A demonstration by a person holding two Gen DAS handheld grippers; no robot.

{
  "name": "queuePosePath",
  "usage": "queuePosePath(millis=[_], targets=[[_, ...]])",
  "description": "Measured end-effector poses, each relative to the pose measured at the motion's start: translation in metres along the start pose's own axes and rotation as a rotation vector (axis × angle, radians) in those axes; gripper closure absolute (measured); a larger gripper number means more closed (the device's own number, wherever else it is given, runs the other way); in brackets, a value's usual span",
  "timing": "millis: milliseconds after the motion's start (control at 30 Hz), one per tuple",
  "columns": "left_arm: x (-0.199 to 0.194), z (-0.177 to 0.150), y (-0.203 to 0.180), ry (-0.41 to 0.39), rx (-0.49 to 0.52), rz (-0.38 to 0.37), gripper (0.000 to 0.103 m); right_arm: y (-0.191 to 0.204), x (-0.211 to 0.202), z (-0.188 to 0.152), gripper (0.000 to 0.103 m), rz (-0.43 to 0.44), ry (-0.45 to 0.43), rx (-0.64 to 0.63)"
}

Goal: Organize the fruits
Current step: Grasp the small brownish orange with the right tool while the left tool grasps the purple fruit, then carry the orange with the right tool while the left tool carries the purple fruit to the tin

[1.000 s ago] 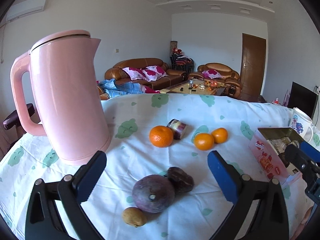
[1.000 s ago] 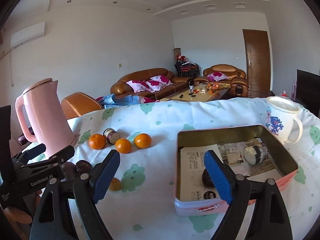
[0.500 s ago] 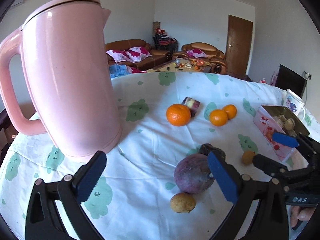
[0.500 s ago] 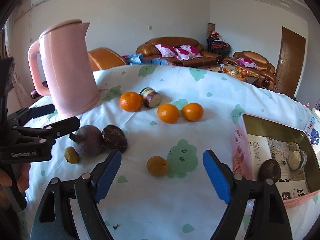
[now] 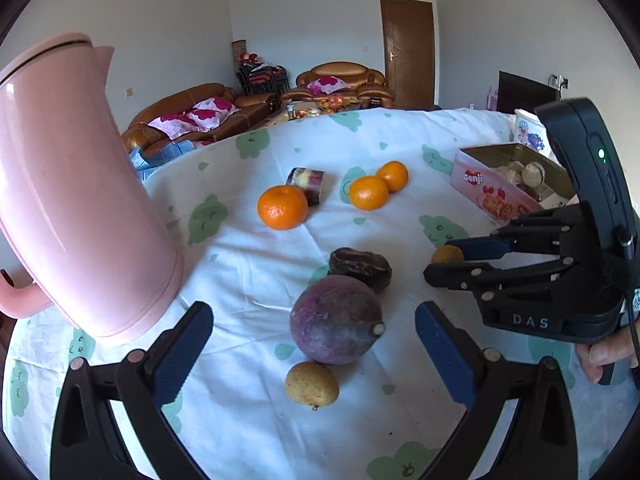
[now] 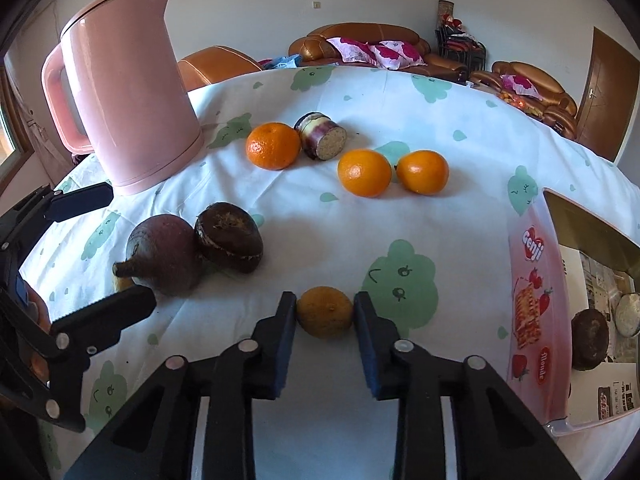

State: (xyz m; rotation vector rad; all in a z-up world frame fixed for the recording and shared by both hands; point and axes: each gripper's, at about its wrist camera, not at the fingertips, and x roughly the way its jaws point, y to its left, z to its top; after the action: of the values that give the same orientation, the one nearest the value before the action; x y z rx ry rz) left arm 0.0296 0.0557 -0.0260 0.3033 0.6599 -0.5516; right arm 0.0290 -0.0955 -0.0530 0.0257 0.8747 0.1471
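At the far left stood the pink kettle (image 6: 128,80), close to your left gripper (image 5: 314,344), whose jaws were spread wide and held nothing. Just ahead of it lay the purple round fruit (image 5: 336,320), touching the dark brown fruit (image 5: 360,266) behind it, with a small tan fruit (image 5: 312,384) just in front. Further back sat a large orange (image 6: 273,146) beside a cut purple-skinned piece (image 6: 322,140), then two more oranges (image 6: 390,172) almost touching each other.

Your right gripper (image 6: 325,314) had its pads against both sides of the small yellow-brown fruit (image 6: 325,312), which still sat on the cloth; I judged the grip made but the lift not yet begun. At the right edge the pink tin (image 6: 532,300) already held a dark fruit (image 6: 590,338) and a pale round one.

Risks, as I judged them: the little fruit was round and pinched near the pad tips, so a quick lift could squirt it out and roll it. The tin wall stood close, so a low carry might clip its rim. Your left gripper could nudge the purple fruit into its neighbours.

The table wore a white cloth (image 5: 260,264) with green cloud prints, creased in places. Beyond it were brown leather sofas (image 5: 192,112), a wooden door (image 5: 408,52) and white walls.
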Motion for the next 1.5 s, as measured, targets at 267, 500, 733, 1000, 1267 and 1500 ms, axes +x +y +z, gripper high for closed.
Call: queuePosePath(millis=[267, 500, 733, 1000, 1267, 1500], targets=[[0.013, 0.006, 0.000, 0.028, -0.045, 0.014, 0.001, -0.020, -0.018, -0.001, 0.074, 0.049, -0.098, 0.096], [0.035, 0.004, 0.021, 0.131, -0.180, -0.002, 0.017, -0.019, -0.023, 0.001, 0.073, 0.066, -0.126, 0.088], [0.032, 0.005, 0.009, 0.120, -0.143, -0.008, 0.048, -0.014, -0.035, -0.003, 0.073, 0.051, -0.188, 0.061], [-0.001, 0.002, 0.047, -0.087, -0.379, 0.014, 0.048, -0.012, -0.058, -0.007, 0.073, 0.017, -0.332, 0.048], [-0.024, 0.007, 0.034, -0.250, -0.392, 0.117, 0.048, -0.011, -0.075, -0.007, 0.073, 0.030, -0.430, 0.022], [-0.023, 0.015, -0.005, -0.269, -0.322, 0.092, 0.048, -0.019, -0.079, -0.005, 0.073, 0.021, -0.446, 0.036]])
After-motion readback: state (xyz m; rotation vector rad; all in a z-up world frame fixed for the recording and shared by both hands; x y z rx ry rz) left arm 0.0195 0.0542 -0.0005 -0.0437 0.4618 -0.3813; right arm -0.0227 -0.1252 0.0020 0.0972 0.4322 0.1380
